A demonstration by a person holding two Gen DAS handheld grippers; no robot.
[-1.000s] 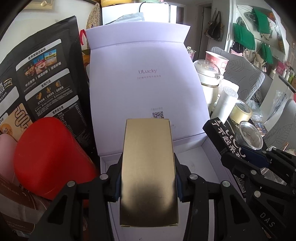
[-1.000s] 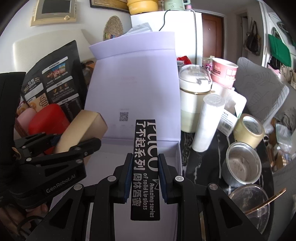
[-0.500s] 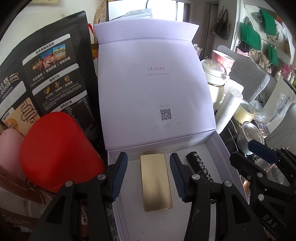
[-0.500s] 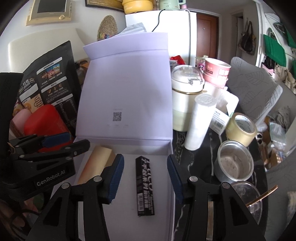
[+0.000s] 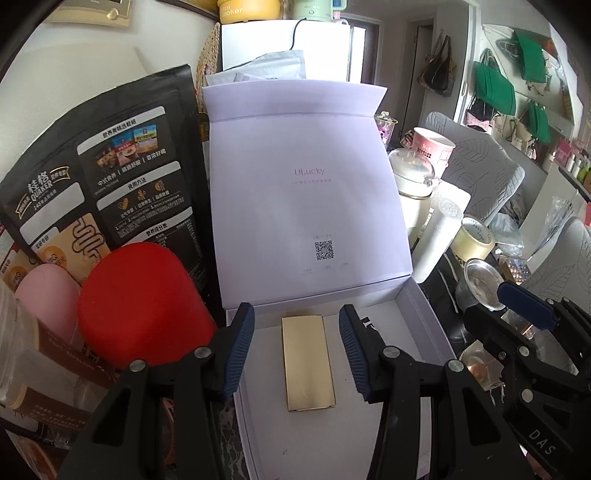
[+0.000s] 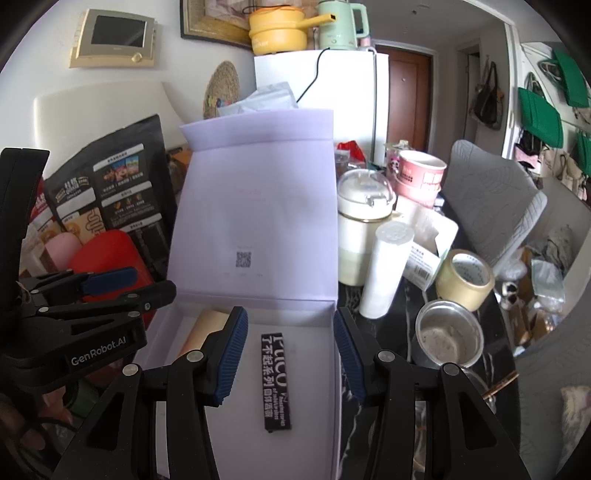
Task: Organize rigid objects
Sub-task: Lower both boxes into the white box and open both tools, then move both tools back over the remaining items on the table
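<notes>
Change since a second ago: both boxes, then pinched in the grippers, now lie on the floor of the white box [image 5: 417, 306]; both pairs of jaws have let go and spread.
Surface: dark marbled tabletop [image 6: 408, 306], crowded on every side of the white box.
Left of the box: black Quaker oats bag [image 5: 110, 184] standing upright, a red rounded container [image 5: 136, 306] in front of it, a pink one [image 5: 48, 295] beside that.
Right of the box: cream jar with clear domed lid [image 6: 364, 225], white cylinder [image 6: 384, 269], roll of tan tape [image 6: 465, 278], steel cup [image 6: 448, 334], pink paper cup [image 6: 419, 175] further back.
Room: white fridge [image 6: 343, 96] behind, carrying a yellow pot [image 6: 279, 31] and a pale green kettle [image 6: 338, 24]; green bags [image 5: 495, 86] hang on the right wall; a wall panel [image 6: 112, 38] sits upper left.
White box: lid raised upright at the back, with a small logo and QR code on its inner face.
Gold box [image 5: 308, 362]: flat, shiny, rectangular, lying lengthwise on the left part of the floor, untouched.
Black box [image 6: 275, 380]: slim, with white lettering, lying lengthwise right of the gold one, apart from it.
Left gripper [image 5: 297, 350]: jaws spread wide either side of the gold box, empty.
Right gripper [image 6: 288, 354]: jaws spread wide either side of the black box, empty.
</notes>
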